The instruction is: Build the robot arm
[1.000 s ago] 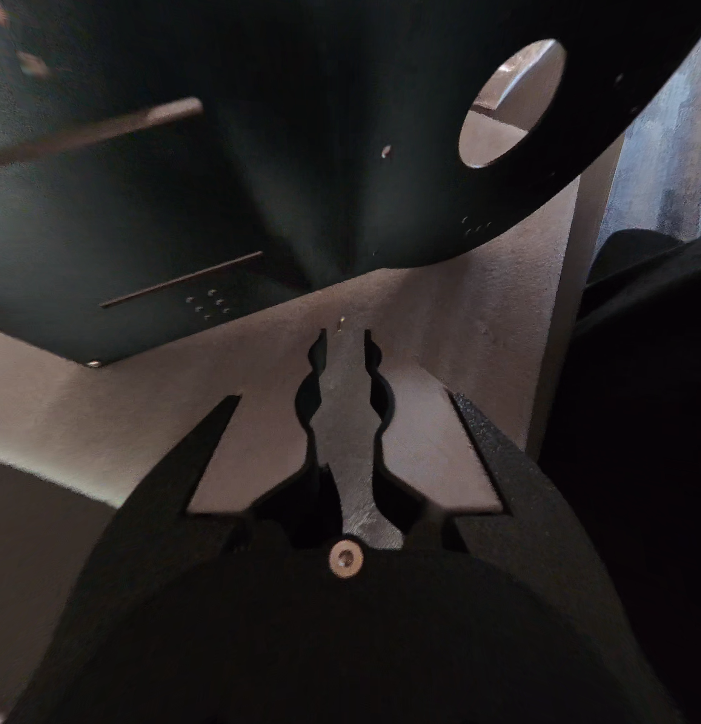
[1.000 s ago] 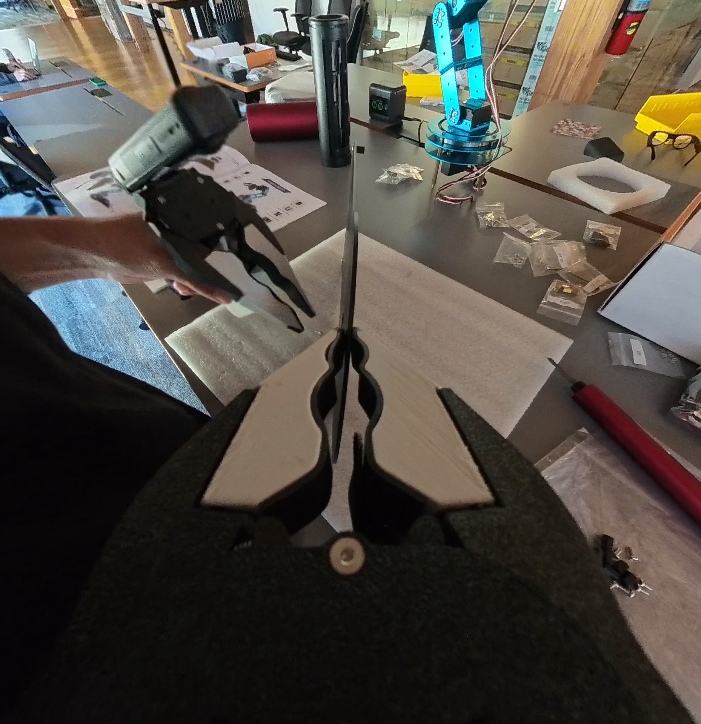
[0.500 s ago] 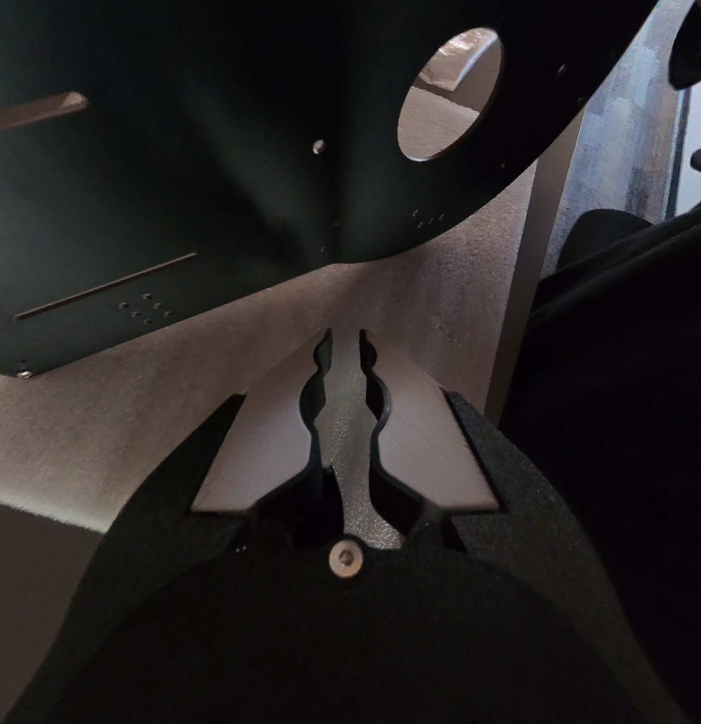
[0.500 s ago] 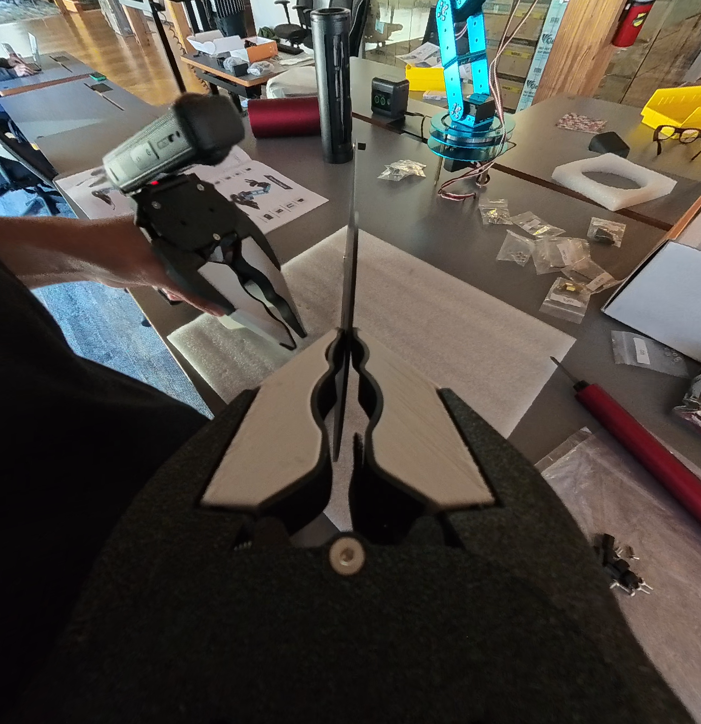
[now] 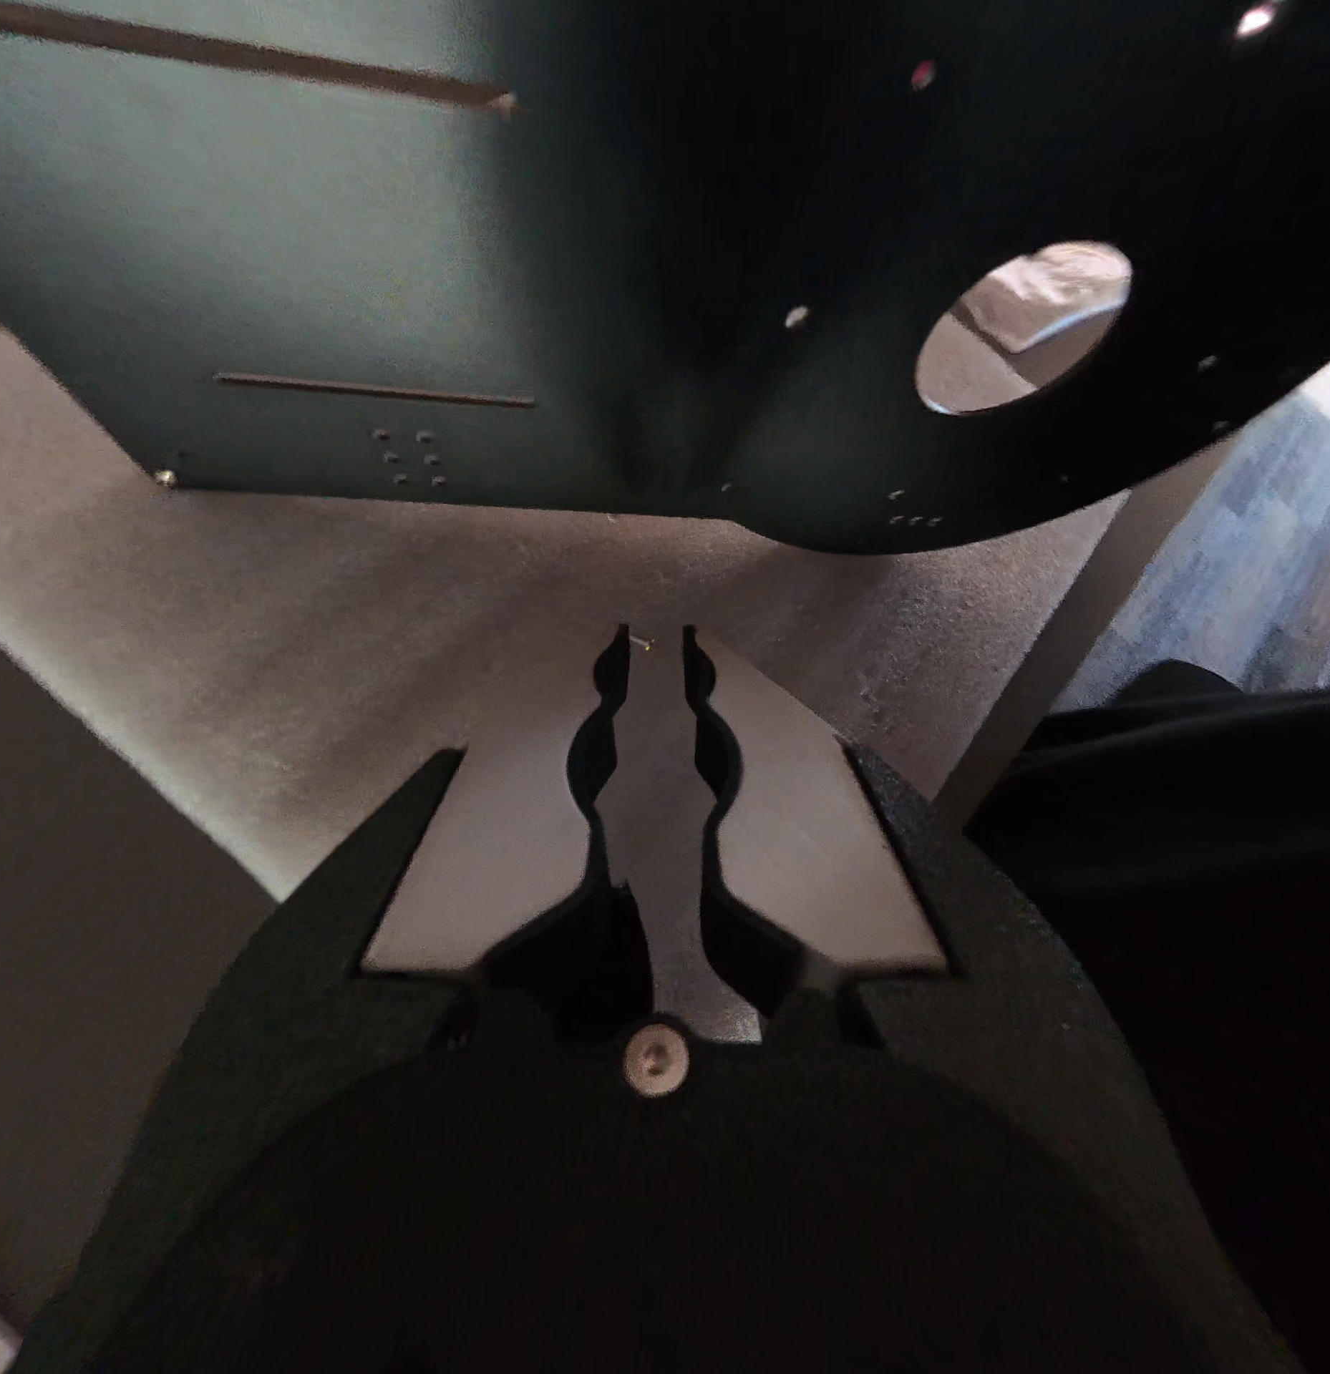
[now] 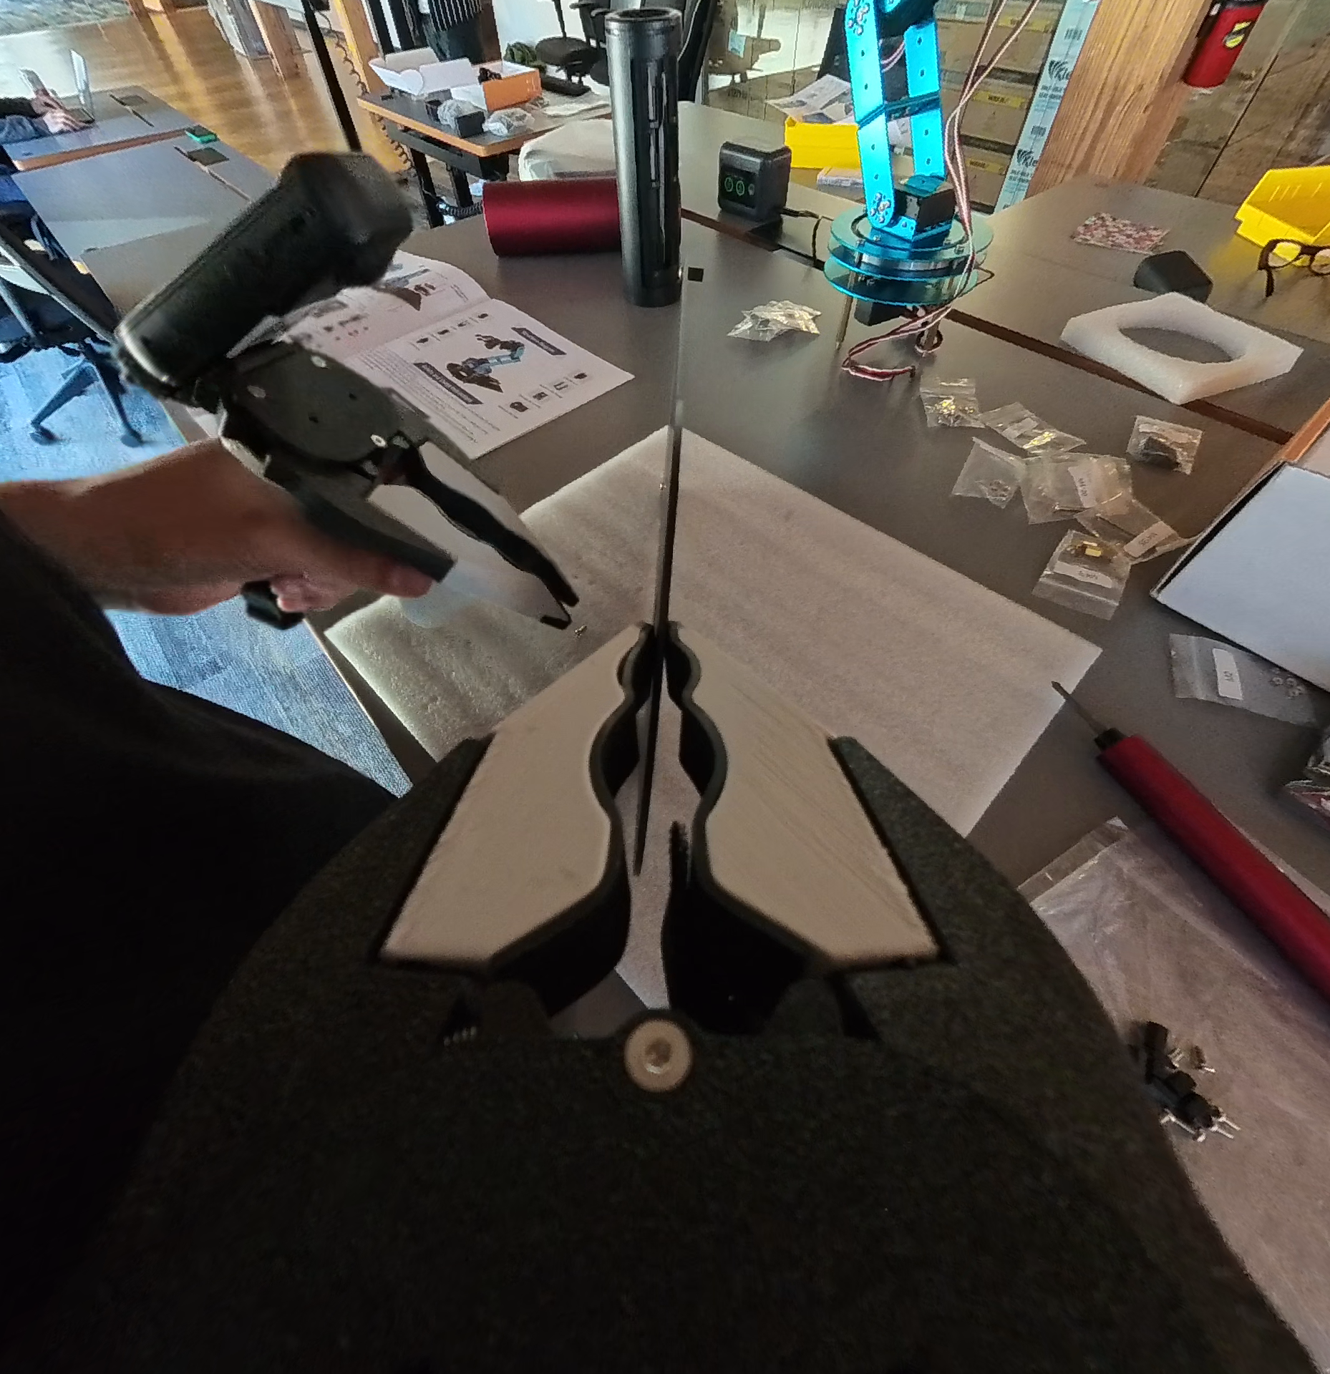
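My right gripper (image 6: 658,630) is shut on the lower edge of a thin black plate (image 6: 669,483) and holds it upright, edge-on, over a white foam sheet (image 6: 833,610). In the left wrist view the plate (image 5: 424,260) fills the top, with a large round hole, two slots and small drilled holes. My left gripper (image 5: 653,632) is open by a narrow gap, its tips low over the foam sheet (image 5: 312,610). A tiny screw (image 5: 645,641) lies on the foam between the tips. The right wrist view shows the left gripper (image 6: 561,606) left of the plate, with the screw (image 6: 580,630) just beyond its tips.
On the grey table stand a blue robot arm (image 6: 900,149), a black tube (image 6: 643,149), a red cylinder (image 6: 550,219), an open booklet (image 6: 483,364), several small parts bags (image 6: 1056,476), a foam ring (image 6: 1182,349), a white box (image 6: 1279,565) and a red-handled screwdriver (image 6: 1227,855).
My left gripper swung and tilted flatter beside the plate, and the tiny screw is again between its tips. The right gripper and the plate stayed still.
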A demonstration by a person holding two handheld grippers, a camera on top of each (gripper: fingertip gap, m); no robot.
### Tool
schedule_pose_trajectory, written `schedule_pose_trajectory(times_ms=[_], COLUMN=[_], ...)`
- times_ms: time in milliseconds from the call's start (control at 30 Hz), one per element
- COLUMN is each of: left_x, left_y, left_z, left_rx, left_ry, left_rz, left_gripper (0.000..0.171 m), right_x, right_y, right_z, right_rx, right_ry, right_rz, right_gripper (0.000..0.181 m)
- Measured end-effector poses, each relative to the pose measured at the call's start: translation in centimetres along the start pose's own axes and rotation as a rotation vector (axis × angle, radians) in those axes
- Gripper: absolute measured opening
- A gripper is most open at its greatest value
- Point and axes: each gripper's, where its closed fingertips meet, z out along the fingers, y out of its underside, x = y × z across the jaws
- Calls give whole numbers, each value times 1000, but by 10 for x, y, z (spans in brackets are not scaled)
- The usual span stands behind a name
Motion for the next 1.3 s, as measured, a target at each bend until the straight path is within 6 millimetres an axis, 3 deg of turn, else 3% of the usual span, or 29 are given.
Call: schedule_pose_trajectory(times_ms=[267, 700, 933, 1033, 1167, 1300], left_x=[1, -7, -7, 1, 18, 19], left_y=[9, 11, 5, 3, 25, 46], left_z=[9, 13, 8, 1, -13, -18], left_rx=[-15, -19, -27, -25, -100, -195], left_ry=[-180, -185, -133, -29, 165, 290], left_rz=[-58, -98, 244, 404, 671, 676], left_gripper=[14, 1, 0, 0, 0, 1], right_x=[1, -3, -1, 1, 2, 2], right_y=[0, 0, 0, 1, 1, 1], right_z=[0, 0, 0, 0, 0, 0], right_rx=[9, -1, -2, -9, -11, -11], right_ry=[-10, -48, -47, -42, -38, -31], right_rz=[10, 7, 8, 0, 4, 2], right_gripper=[1, 2, 2, 2, 2, 1])
